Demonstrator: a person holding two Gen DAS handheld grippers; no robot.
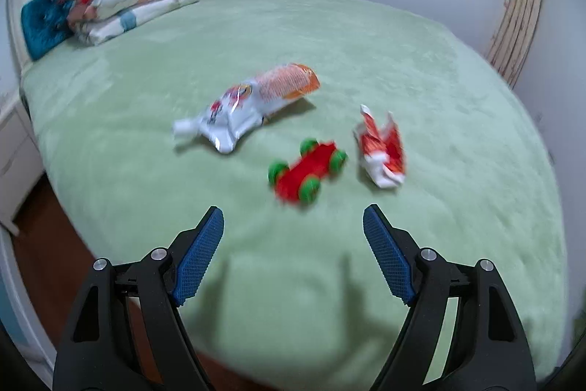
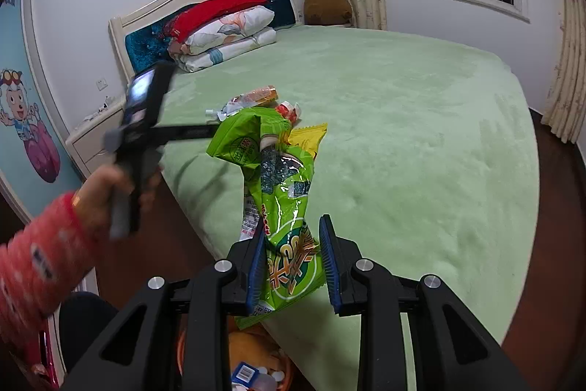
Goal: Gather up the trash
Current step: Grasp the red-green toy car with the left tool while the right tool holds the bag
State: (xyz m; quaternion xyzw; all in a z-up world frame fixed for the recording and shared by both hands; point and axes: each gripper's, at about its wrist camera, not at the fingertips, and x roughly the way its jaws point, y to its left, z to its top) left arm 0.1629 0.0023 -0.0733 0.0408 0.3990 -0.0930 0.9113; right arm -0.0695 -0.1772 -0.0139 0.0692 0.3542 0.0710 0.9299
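Low in the right wrist view, my right tongs (image 2: 293,259) are clamped on a crumpled green snack bag (image 2: 282,200). Its large yellow characters are creased and I cannot read them; a round green seal higher up is also too small to make out. The bag hides most of a yellow wrapper (image 2: 309,136) behind it. At the bottom edge an orange bin (image 2: 256,358) is cut off by my tongs; a barcode label shows inside.

In the left wrist view, my left tongs (image 1: 293,229) stand wide apart with nothing between them, above the green bed (image 1: 421,79). Mid-frame lie a white and orange pouch (image 1: 249,109), a red and white wrapper (image 1: 381,149) and a red toy car (image 1: 307,171), all blurred, their print unreadable.
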